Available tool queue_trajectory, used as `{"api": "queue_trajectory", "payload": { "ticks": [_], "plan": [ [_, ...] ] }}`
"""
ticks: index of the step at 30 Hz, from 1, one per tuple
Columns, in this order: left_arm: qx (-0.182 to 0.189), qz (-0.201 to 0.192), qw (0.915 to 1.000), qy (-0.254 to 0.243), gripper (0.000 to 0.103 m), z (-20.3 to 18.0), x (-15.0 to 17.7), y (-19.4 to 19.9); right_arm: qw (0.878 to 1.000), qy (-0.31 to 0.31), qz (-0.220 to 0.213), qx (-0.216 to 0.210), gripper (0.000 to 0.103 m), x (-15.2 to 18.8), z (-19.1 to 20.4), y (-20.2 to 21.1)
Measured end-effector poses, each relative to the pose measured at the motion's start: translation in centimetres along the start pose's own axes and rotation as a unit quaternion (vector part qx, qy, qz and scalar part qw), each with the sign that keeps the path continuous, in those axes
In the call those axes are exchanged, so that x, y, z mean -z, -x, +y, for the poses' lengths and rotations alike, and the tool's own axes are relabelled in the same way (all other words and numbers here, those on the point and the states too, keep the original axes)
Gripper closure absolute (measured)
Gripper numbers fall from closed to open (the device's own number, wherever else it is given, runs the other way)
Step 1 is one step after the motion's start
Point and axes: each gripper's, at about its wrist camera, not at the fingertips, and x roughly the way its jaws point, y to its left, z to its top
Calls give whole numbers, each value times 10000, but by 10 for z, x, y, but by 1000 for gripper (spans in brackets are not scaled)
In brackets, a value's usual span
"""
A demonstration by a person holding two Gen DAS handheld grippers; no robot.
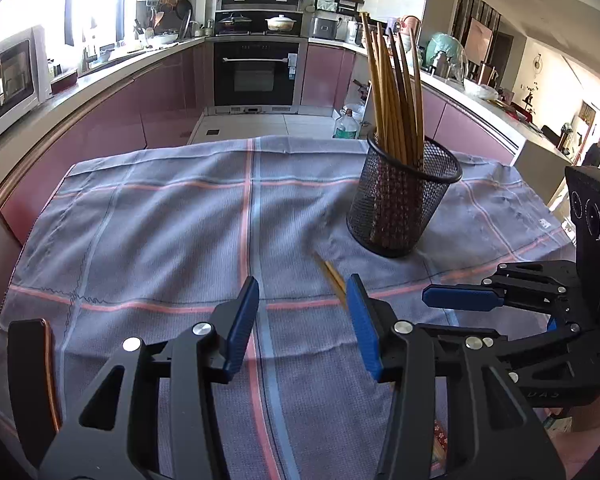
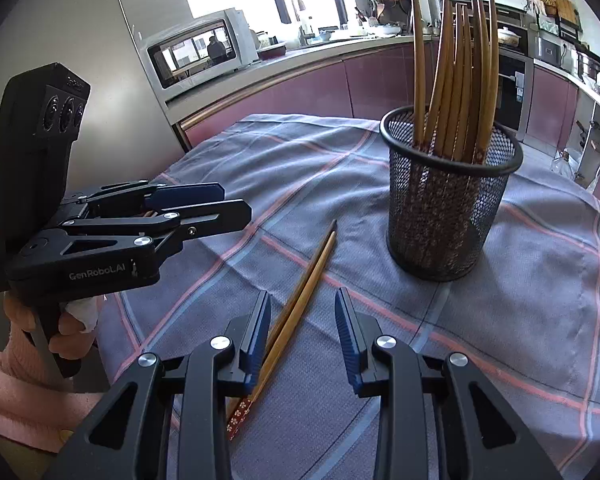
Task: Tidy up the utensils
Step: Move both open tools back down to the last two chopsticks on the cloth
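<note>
A black mesh cup (image 1: 400, 204) (image 2: 448, 208) stands on the checked cloth (image 1: 160, 220) (image 2: 540, 300), holding several wooden chopsticks (image 1: 396, 92) (image 2: 460, 72) upright. Two loose chopsticks (image 2: 306, 284) lie on the cloth in front of the cup, their patterned red ends nearest the camera. My right gripper (image 2: 302, 332) (image 1: 472, 288) hovers open over them; they run along its left finger (image 2: 260, 332), and neither pad presses on them. My left gripper (image 1: 302, 320) (image 2: 232, 200) is open and holds nothing. A blurred chopstick tip (image 1: 332, 278) shows just beside its right finger.
A hand in a pink sleeve (image 2: 20, 360) holds the left gripper. Behind the cloth's far edge are pink kitchen cabinets, an oven (image 1: 256, 72) and a microwave (image 2: 204, 48). A plastic bottle (image 1: 346, 124) stands on the floor. A dark flat object (image 1: 28, 380) sits at the cloth's near left.
</note>
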Motion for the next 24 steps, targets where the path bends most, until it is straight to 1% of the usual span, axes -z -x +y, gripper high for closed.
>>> {"api": "queue_trajectory", "payload": {
  "ticks": [5,9,18,24],
  "plan": [
    [-9,108,9999,81,58,-1,8,-5,9998,-15,198,39,72,12,5,-11],
    [21,180,9998,84,58,-3,13,-7,9996,-26,273,87,72,17,7,-16],
    [13,249,9997,75,57,-7,18,-10,9993,8,342,155,72,22,8,-18],
    [7,290,9996,18,56,-10,20,-13,9990,30,355,280,72,23,6,-18]
  ]
}}
